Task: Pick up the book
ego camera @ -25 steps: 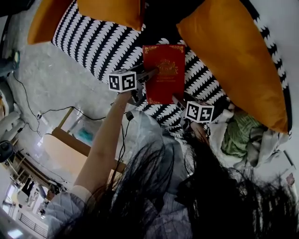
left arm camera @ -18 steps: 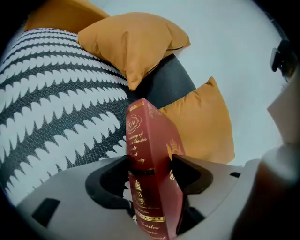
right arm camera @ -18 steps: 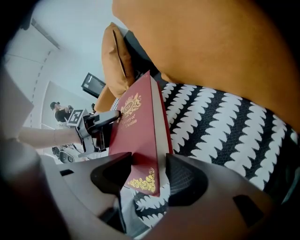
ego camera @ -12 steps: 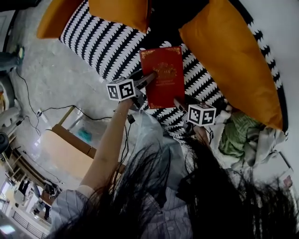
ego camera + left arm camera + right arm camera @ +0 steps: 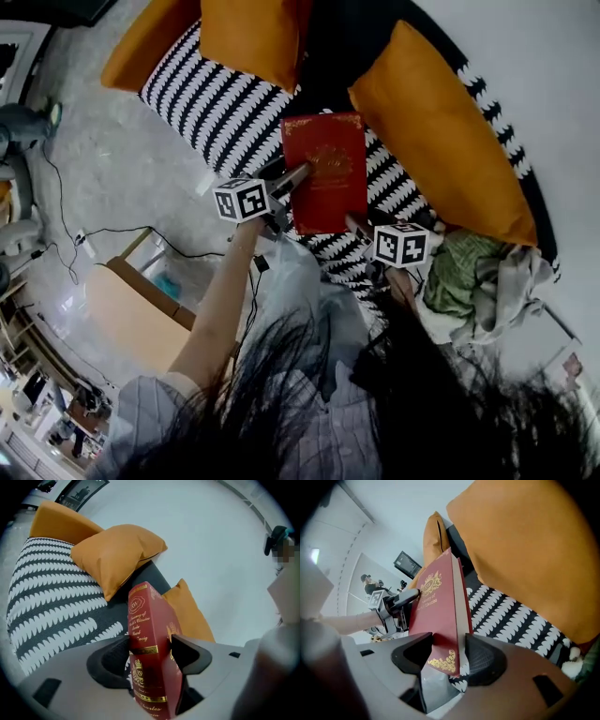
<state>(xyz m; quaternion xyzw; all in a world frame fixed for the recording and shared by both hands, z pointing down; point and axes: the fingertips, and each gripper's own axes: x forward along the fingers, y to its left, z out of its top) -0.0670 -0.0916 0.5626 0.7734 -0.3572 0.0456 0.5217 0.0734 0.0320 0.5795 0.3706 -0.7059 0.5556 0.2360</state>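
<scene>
The red book (image 5: 326,173) with gold ornament hangs above the black-and-white striped sofa seat (image 5: 216,94), held from both sides. My left gripper (image 5: 302,174) is shut on its left edge; in the left gripper view the spine (image 5: 150,639) stands upright between the jaws of the left gripper (image 5: 150,654). My right gripper (image 5: 354,223) grips the lower right corner. In the right gripper view the book (image 5: 438,616) sits between the jaws of the right gripper (image 5: 449,656), which have just been closing onto it.
Large orange cushions (image 5: 441,141) (image 5: 248,37) lean on the sofa behind and right of the book. A green cloth heap (image 5: 459,277) lies at the right. A wooden table (image 5: 131,319) and cables (image 5: 103,230) are on the floor at left.
Both grippers have risen with the book between them, lifting it away from the striped seat. The book has tilted slightly.
</scene>
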